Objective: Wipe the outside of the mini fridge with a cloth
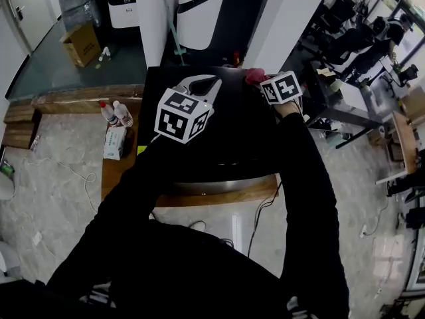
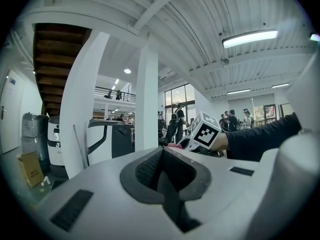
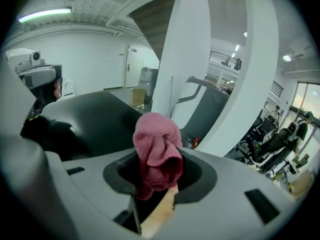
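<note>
The black mini fridge (image 1: 229,148) stands below me, seen from above. Its dark top also fills the left of the right gripper view (image 3: 100,114). My right gripper (image 1: 260,80) reaches over the far right corner of that top, shut on a bunched pink cloth (image 1: 254,76). The cloth (image 3: 157,151) sticks up between the jaws of the right gripper (image 3: 157,166). My left gripper (image 1: 211,82) hovers over the far middle of the fridge top, jaws together on nothing. In the left gripper view the left gripper (image 2: 162,151) points out into the room, with the right gripper's marker cube (image 2: 205,130) ahead.
Two water bottles (image 1: 116,113) and a tissue pack (image 1: 114,142) lie on a wooden bench left of the fridge. A cardboard box (image 1: 81,44) sits on the floor beyond. A white pillar (image 3: 192,59) rises behind the fridge. People (image 1: 372,35) and office chairs are at the far right.
</note>
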A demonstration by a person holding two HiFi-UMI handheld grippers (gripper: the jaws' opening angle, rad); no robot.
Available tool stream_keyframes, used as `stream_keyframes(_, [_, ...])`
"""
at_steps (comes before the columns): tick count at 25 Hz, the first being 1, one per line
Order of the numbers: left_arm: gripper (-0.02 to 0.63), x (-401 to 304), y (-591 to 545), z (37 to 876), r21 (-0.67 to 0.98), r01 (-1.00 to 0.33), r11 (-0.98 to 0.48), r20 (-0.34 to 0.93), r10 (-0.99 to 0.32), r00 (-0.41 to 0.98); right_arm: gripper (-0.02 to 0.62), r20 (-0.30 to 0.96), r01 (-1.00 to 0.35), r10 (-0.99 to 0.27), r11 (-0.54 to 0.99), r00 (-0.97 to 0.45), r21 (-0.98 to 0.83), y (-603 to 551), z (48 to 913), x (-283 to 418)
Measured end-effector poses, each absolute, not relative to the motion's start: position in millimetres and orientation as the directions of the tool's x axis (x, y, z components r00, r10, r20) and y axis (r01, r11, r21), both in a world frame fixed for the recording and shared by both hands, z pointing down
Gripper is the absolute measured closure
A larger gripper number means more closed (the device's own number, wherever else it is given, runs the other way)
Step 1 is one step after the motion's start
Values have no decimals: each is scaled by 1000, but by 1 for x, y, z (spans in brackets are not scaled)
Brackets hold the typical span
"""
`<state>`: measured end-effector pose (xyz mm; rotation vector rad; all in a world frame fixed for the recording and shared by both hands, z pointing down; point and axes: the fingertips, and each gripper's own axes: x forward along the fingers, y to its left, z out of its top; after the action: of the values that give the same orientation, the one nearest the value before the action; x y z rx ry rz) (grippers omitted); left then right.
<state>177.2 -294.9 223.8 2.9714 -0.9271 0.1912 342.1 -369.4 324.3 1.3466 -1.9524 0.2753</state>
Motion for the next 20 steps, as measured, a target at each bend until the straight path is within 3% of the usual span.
stream_keyframes(6, [600,178,-290,224,-13,-576,-817,128,-573,809,440,664,-882,-742,373,-97,288,-361,321,379])
stream_keyframes(9, [600,171,-286,216,-29,-587,-809,112,-587,802,440,624,-885,-772,370,-124,281,-351,304,377])
stream_keyframes(20, [600,97,-267,181,-31,-570,-821,31,-571,820,439,480,-871,-843,407,-242,277,-290,212,254])
